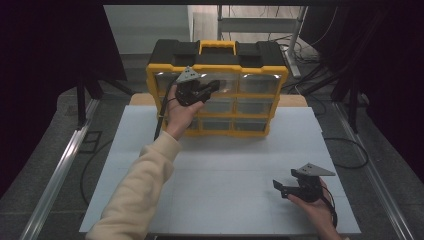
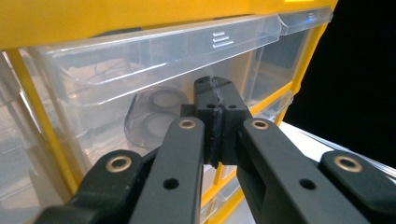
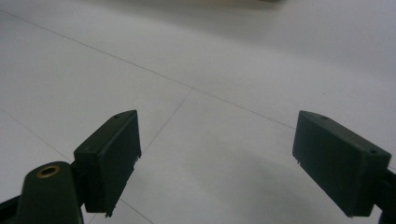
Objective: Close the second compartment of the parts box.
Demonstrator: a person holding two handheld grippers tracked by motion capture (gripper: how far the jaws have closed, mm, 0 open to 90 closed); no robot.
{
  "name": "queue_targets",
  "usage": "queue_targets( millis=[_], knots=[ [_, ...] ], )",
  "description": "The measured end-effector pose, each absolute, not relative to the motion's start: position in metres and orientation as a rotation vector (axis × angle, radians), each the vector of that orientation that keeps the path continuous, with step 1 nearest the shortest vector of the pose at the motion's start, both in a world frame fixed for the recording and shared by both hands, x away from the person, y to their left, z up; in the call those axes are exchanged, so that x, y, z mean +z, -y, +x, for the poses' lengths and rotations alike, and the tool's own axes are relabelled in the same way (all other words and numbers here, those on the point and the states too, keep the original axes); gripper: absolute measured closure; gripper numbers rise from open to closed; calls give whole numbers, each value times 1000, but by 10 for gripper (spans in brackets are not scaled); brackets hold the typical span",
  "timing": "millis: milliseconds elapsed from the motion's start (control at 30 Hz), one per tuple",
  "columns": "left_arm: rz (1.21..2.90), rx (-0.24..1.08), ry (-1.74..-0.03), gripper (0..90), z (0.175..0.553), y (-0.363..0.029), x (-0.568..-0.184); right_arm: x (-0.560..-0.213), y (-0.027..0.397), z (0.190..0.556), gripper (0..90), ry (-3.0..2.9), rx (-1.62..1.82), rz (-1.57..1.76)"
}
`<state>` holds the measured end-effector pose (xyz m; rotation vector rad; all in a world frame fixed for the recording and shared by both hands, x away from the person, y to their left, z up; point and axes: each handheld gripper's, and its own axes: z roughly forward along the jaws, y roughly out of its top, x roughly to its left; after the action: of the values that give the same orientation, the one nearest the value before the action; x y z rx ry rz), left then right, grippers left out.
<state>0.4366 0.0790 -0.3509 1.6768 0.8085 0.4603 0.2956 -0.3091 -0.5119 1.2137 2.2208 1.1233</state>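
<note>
A yellow and black drawer organizer (image 1: 260,75) stands at the far side of the white table (image 1: 225,165). My left gripper (image 1: 216,84) is held up against its top row, shut, with nothing between the jaws. In the left gripper view the closed tips (image 2: 215,91) sit right at the front of the clear top middle drawer (image 2: 140,60), just under its pull lip; I cannot tell whether they touch. A dark roll (image 2: 156,112) shows through the plastic inside. My right gripper (image 1: 279,189) rests low at the near right, open, its jaws (image 3: 217,140) wide over bare table.
The organizer has a yellow carry handle (image 1: 217,46) on its black lid and rows of clear drawers below. Metal rails (image 1: 60,165) run along both sides of the table. Cables (image 1: 350,150) lie on the floor to the right.
</note>
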Motion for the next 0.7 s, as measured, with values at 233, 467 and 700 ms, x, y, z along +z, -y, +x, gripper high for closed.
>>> queue_targets(
  millis=[233, 467, 700],
  knots=[
    [1673, 467, -814, 884, 439, -78, -351, -512, 310, 296, 155, -2220, 1124, 1215],
    [1663, 464, -815, 884, 440, -78, -353, -512, 310, 296, 155, -2222, 1126, 1215],
    [1671, 471, -799, 883, 433, -83, -353, -512, 310, 296, 155, -2224, 1132, 1214]
  ],
)
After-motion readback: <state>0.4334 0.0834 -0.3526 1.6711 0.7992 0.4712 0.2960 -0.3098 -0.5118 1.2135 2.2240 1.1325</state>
